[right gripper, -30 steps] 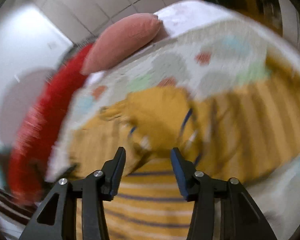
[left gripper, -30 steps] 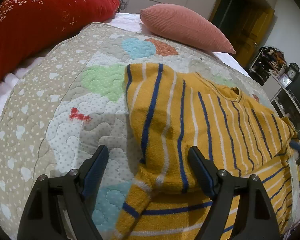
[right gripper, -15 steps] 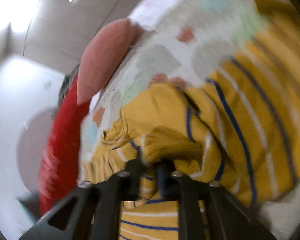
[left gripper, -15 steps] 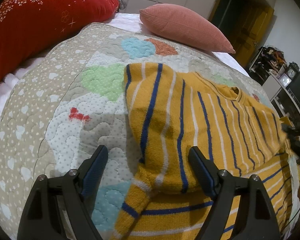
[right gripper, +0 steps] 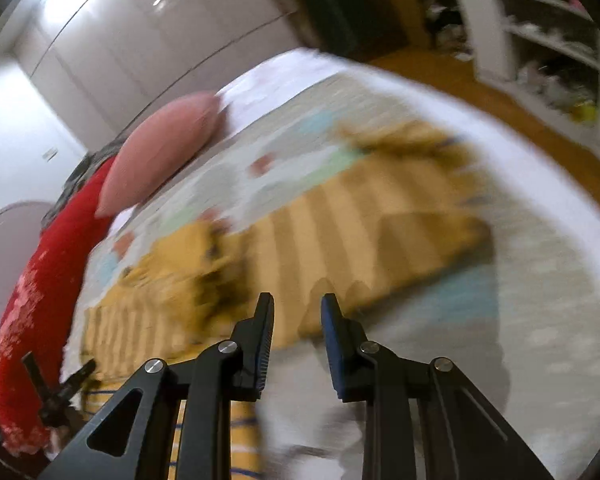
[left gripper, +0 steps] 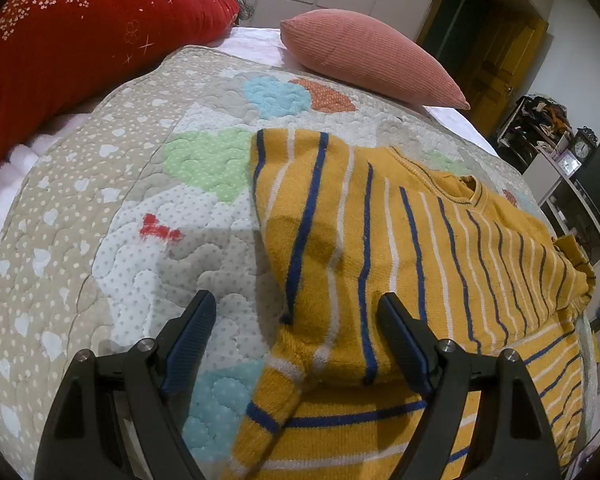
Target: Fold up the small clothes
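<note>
A yellow sweater [left gripper: 400, 248] with blue and white stripes lies on the quilted bedspread [left gripper: 100, 208], its near sleeve folded across the body. My left gripper [left gripper: 296, 316] is open and empty, hovering just above the folded sleeve's cuff. In the blurred right wrist view the sweater [right gripper: 340, 220] lies flat with one side folded in. My right gripper [right gripper: 296, 308] is open, nothing between its fingers, above the sweater's near edge. The left gripper [right gripper: 56, 384] shows at the lower left of that view.
A red floral pillow [left gripper: 80, 28] and a pink ribbed cushion [left gripper: 364, 64] lie at the head of the bed. Shelves [left gripper: 572, 184] with a clock and a dark screen stand to the right, past the bed edge. A wooden floor [right gripper: 480, 80] lies beyond the bed.
My right gripper was shut on bunched sweater fabric half a second ago; now it has let go, opened and pulled back. The left gripper has hardly moved.
</note>
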Action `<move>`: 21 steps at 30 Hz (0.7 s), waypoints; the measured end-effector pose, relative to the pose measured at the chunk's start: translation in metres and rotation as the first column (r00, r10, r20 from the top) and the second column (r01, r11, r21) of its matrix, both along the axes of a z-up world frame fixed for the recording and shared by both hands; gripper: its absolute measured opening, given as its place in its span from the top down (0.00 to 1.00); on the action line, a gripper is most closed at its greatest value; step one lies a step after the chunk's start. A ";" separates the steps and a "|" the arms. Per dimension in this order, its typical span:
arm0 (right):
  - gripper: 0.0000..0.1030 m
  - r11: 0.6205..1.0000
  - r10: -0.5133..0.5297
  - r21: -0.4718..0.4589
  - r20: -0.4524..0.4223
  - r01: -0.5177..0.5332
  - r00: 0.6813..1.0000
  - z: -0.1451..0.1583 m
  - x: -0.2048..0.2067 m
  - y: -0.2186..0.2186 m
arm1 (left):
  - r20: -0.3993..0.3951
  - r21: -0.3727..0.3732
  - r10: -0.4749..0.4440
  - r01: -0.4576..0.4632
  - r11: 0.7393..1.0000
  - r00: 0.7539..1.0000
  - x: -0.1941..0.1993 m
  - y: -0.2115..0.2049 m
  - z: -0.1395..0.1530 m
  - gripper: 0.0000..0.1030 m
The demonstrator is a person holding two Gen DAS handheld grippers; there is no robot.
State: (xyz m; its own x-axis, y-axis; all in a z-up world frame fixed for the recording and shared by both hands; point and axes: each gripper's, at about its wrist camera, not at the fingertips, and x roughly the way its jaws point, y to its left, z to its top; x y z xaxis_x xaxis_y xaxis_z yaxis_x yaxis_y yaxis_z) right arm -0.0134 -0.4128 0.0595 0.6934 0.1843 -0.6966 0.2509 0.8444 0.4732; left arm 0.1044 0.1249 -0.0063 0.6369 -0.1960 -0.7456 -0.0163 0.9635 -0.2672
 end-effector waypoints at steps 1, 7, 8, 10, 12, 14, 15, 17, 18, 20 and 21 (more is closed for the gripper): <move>0.61 0.999 -0.022 -0.036 0.002 0.022 1.000 0.004 -0.007 -0.015 | -0.001 0.005 0.001 -0.001 1.000 1.000 0.000 0.000 0.000 0.20; 0.39 0.947 -0.028 -0.320 -0.027 0.018 0.999 0.018 0.007 -0.054 | -0.063 0.079 0.011 -0.006 0.997 0.998 -0.004 -0.009 0.013 0.20; 0.38 0.922 -0.021 -0.386 -0.039 0.004 0.999 0.017 0.019 -0.053 | -0.054 0.056 0.008 -0.005 0.998 0.999 -0.014 -0.011 0.023 0.20; 0.38 0.878 0.000 -0.478 -0.055 -0.027 0.998 0.014 0.040 -0.049 | -0.037 0.004 -0.009 0.009 1.000 0.999 -0.035 -0.015 0.039 0.20; 0.38 0.821 0.043 -0.565 -0.084 -0.084 0.996 0.008 0.064 -0.037 | -0.010 -0.024 -0.030 0.030 0.999 0.999 -0.058 -0.020 0.054 0.20; 0.37 0.742 0.070 -0.658 -0.108 -0.124 0.992 0.000 0.092 -0.020 | 0.031 -0.027 -0.054 0.055 0.998 0.998 -0.090 -0.029 0.070 0.20; 0.37 0.719 0.074 -0.682 -0.114 -0.132 0.991 -0.002 0.097 -0.015 | 0.046 -0.020 -0.062 0.063 0.998 0.997 -0.104 -0.034 0.076 0.20; 0.37 0.647 0.060 -0.750 -0.135 -0.141 0.989 -0.014 0.122 -0.001 | 0.075 0.003 -0.075 0.075 0.997 0.994 -0.132 -0.045 0.083 0.19; 0.38 0.619 0.059 -0.772 -0.141 -0.147 0.988 -0.021 0.134 0.004 | 0.082 0.015 -0.077 0.076 0.997 0.994 -0.141 -0.049 0.084 0.18; 0.92 0.617 0.044 -0.770 -0.171 -0.161 0.984 -0.030 0.148 0.005 | 0.091 0.063 -0.081 0.075 0.995 0.993 -0.158 -0.059 0.082 0.18; 0.96 0.658 0.045 -0.733 -0.190 -0.172 0.981 -0.033 0.154 0.000 | 0.093 0.089 -0.083 0.075 0.993 0.992 -0.163 -0.063 0.081 0.18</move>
